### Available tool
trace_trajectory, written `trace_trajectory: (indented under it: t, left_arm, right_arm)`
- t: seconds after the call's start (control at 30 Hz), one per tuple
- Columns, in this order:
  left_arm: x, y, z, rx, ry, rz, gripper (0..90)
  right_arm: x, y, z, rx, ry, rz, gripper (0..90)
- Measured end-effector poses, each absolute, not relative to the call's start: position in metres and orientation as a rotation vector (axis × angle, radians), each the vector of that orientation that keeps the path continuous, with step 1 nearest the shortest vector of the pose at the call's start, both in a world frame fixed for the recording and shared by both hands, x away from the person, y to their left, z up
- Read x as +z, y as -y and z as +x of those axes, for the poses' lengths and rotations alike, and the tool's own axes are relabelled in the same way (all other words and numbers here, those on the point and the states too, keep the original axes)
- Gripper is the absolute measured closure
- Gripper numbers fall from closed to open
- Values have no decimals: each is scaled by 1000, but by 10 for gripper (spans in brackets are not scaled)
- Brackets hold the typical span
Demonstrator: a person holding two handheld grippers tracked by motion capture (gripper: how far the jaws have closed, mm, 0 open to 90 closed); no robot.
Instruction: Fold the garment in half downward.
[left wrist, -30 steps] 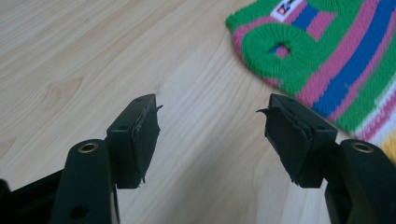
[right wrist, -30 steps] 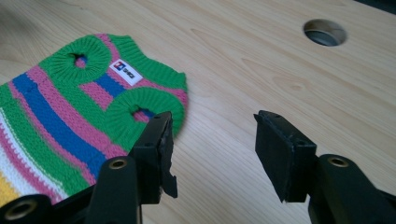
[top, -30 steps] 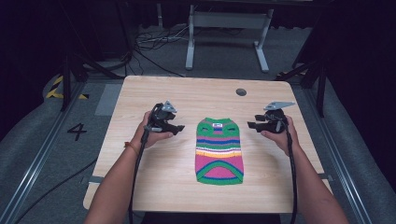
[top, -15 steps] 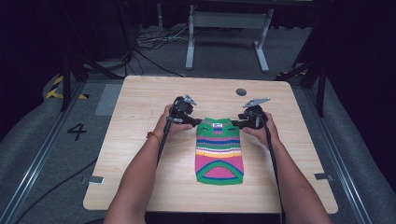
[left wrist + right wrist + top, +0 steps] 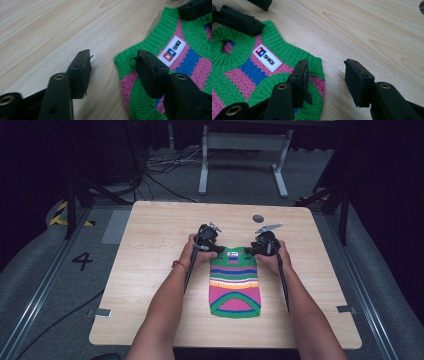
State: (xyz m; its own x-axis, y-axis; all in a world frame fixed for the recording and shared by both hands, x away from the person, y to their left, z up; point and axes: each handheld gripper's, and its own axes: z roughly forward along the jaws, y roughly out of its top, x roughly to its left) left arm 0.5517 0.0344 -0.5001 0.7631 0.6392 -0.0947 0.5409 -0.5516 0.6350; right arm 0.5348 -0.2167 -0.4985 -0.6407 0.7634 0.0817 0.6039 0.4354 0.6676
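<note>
Now, striped knit sweater [image 5: 235, 282] flat mid-table [image 5: 150, 270], collar far end. My left gripper [image 5: 112, 65] and right gripper [image 5: 325, 75] gape wide, empty, straddling shoulder corners. Soft, light, floppy: pinch ribbed shoulder edges.

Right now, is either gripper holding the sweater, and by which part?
Nothing held. Left gripper and right gripper are open, each straddling a shoulder corner of the sweater.
</note>
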Motion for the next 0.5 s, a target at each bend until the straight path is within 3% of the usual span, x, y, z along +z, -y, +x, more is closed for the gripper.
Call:
trace_trajectory:
  t: [0.13, 0.27, 0.5]
  left_arm:
    - [-499, -34, 551, 147, -843, 2295, 643]
    - [-500, -33, 550, 106, -817, 2290, 809]
    - [-496, -27, 548, 197, -802, 2321, 833]
  right_arm:
    - [-499, 218, 535, 1023, -2478, 1202, 614]
    - [-500, 220, 536, 1088, -2511, 1249, 779]
    - [-492, 211, 534, 1006, -2509, 1176, 861]
